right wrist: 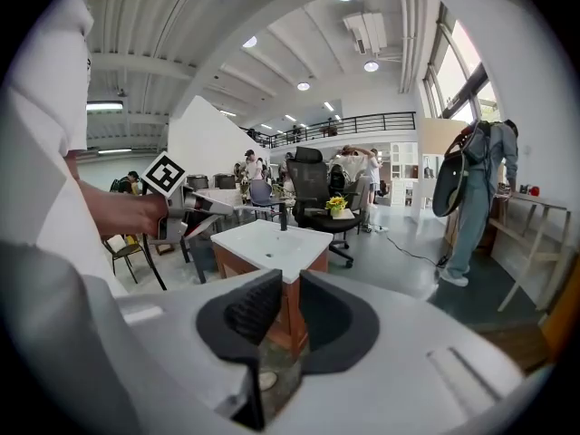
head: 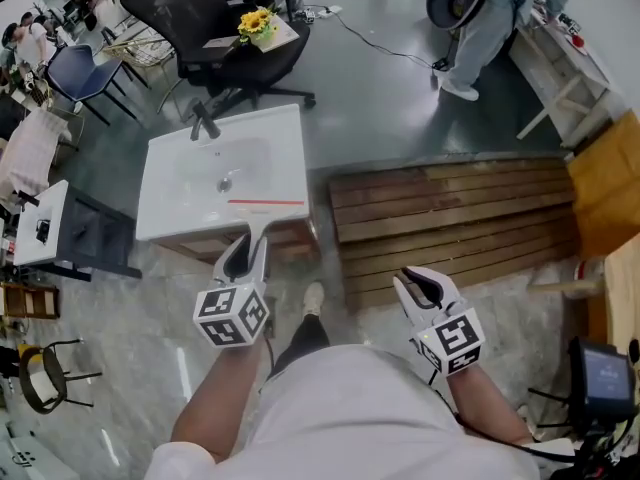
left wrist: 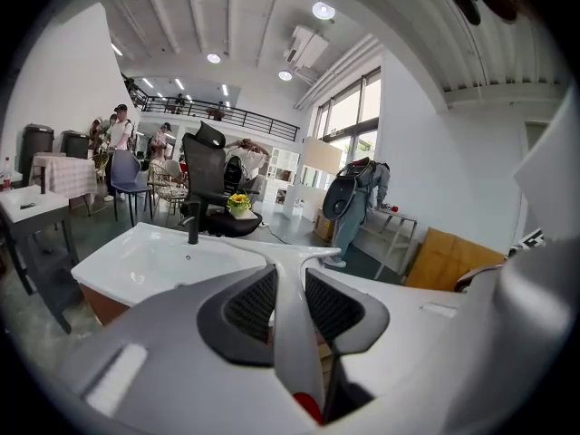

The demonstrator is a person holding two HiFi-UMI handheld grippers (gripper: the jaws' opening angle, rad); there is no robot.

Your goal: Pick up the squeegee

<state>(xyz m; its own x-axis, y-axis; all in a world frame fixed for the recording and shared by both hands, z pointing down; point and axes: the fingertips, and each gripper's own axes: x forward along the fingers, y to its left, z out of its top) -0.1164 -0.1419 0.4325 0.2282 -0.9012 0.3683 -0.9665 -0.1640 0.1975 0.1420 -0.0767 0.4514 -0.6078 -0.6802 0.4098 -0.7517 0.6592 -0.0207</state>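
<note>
The squeegee (head: 264, 208) has a white handle and a wide head with a red blade strip. It hangs over the front edge of the white sink (head: 180, 193). My left gripper (head: 248, 250) is shut on the handle. In the left gripper view the handle (left wrist: 295, 333) runs between the two dark pads (left wrist: 249, 304), and the head spreads out beyond them. My right gripper (head: 421, 290) floats to the right over the floor, its jaws a little apart with nothing between them (right wrist: 276, 320). From the right gripper view the held squeegee (right wrist: 201, 208) shows at the left.
A black faucet (head: 205, 123) stands at the sink's far edge. A wooden slat platform (head: 450, 218) lies to the right of the sink. A black office chair (head: 215, 28) with sunflowers (head: 256, 23) sits behind it, and a person (head: 490, 18) stands far right. A small table (head: 45, 228) is at the left.
</note>
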